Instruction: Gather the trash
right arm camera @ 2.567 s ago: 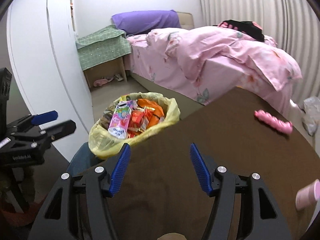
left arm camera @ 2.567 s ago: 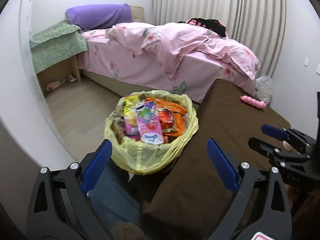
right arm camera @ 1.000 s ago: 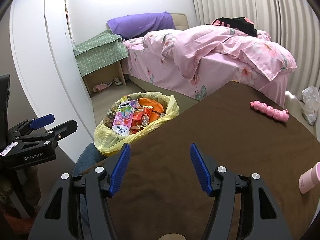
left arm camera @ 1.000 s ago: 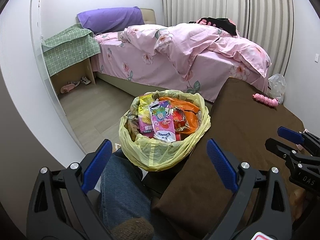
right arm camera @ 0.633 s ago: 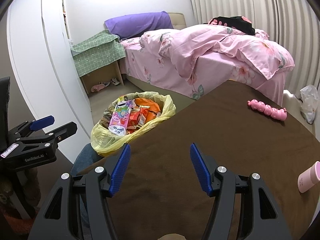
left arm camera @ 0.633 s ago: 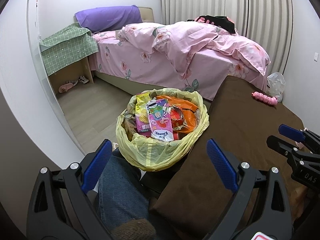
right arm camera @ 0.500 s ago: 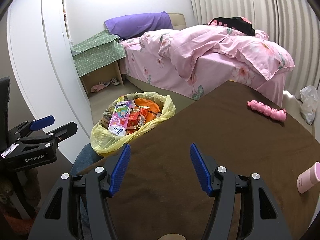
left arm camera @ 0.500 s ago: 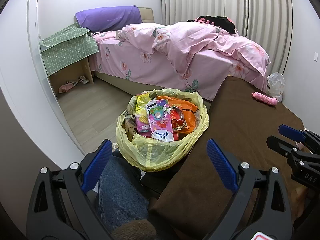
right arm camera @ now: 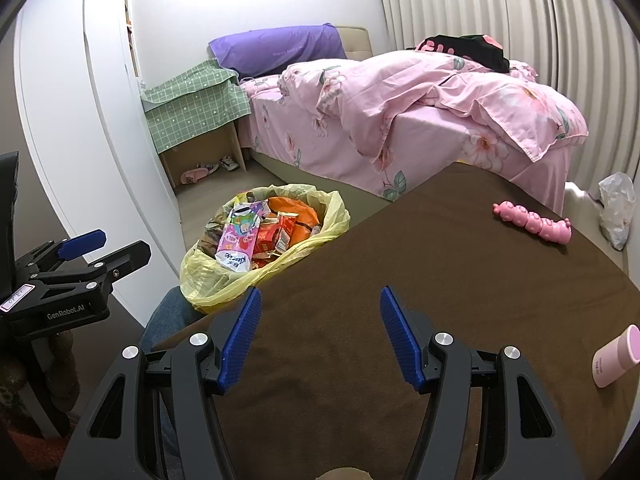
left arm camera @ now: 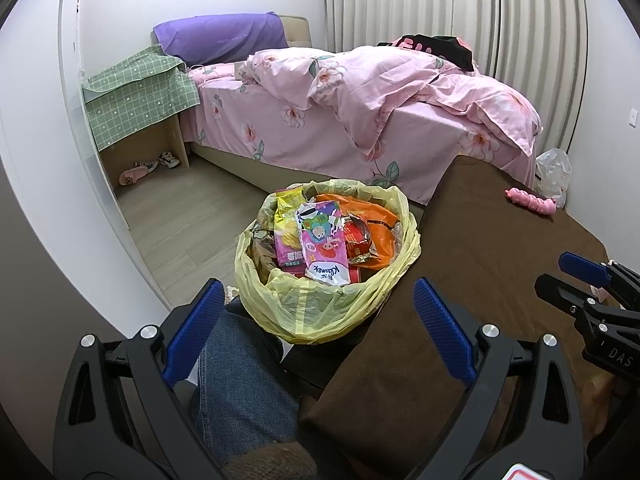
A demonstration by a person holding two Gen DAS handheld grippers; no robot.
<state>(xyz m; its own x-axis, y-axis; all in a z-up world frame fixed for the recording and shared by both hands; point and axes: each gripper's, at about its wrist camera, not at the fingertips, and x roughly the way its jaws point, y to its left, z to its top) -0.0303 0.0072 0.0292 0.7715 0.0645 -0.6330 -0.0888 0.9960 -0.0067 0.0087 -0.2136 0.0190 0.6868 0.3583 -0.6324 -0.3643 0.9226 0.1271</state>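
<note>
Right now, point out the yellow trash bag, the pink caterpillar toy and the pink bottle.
yellow trash bag (left arm camera: 316,312): left wrist view, on its front wall below the wrappers.
pink caterpillar toy (right arm camera: 532,222): right wrist view, on a middle segment.
pink bottle (right arm camera: 614,356): right wrist view, on its side.

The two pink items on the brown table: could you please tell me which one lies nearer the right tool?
The smooth pink cylindrical bottle, lying at the table's right edge; the bumpy pink caterpillar toy lies farther back towards the bed.

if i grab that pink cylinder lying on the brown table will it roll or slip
The pink cylinder lies on its side, so a nudge would probably roll it. Its smooth, rounded wall may slip between pads. The brown cloth beneath it might damp rolling.
</note>
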